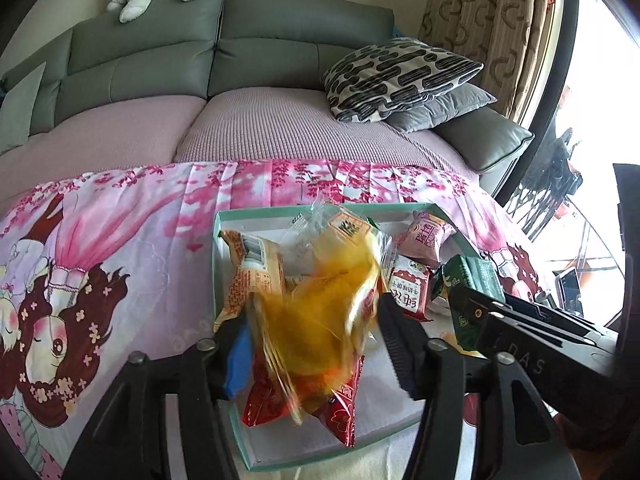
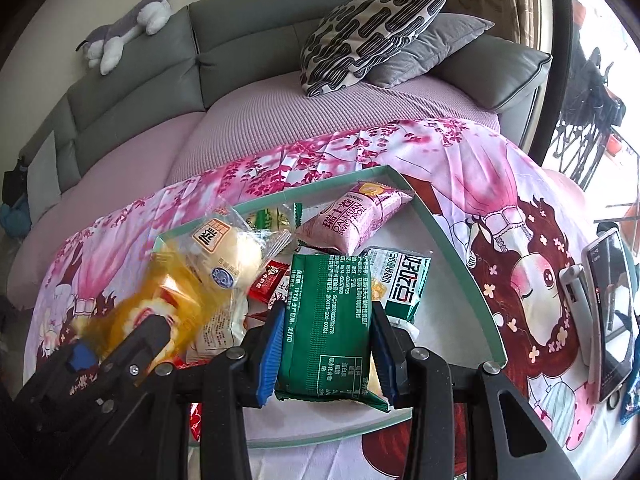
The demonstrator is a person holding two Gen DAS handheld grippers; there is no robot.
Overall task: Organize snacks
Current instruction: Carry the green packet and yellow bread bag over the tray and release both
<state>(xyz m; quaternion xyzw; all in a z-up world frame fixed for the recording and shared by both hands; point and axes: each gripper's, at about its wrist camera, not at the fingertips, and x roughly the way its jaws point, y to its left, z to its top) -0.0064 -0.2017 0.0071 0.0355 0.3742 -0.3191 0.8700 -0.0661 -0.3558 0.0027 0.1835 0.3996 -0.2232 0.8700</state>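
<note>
A yellow see-through snack packet (image 1: 316,320), blurred, hangs between the fingers of my left gripper (image 1: 314,354) over the teal-rimmed white tray (image 1: 218,280). The pads do not visibly press it, so the gripper reads as open. In the right wrist view that gripper (image 2: 118,336) is at lower left with the yellow packet (image 2: 160,304) just beyond its fingers. My right gripper (image 2: 328,344) is shut on a dark green packet (image 2: 328,312), held over the near side of the tray (image 2: 452,248). The left wrist view shows the green packet (image 1: 472,280) at the tray's right edge.
Several snacks lie in the tray: a pink roll packet (image 2: 356,216), a wrapped bun (image 2: 228,260), a green-and-white packet (image 2: 400,280), red packets (image 1: 344,408). A phone on a stand (image 2: 612,312) sits right of the tray on the pink cloth (image 1: 120,240). A sofa (image 1: 260,60) with cushions lies beyond.
</note>
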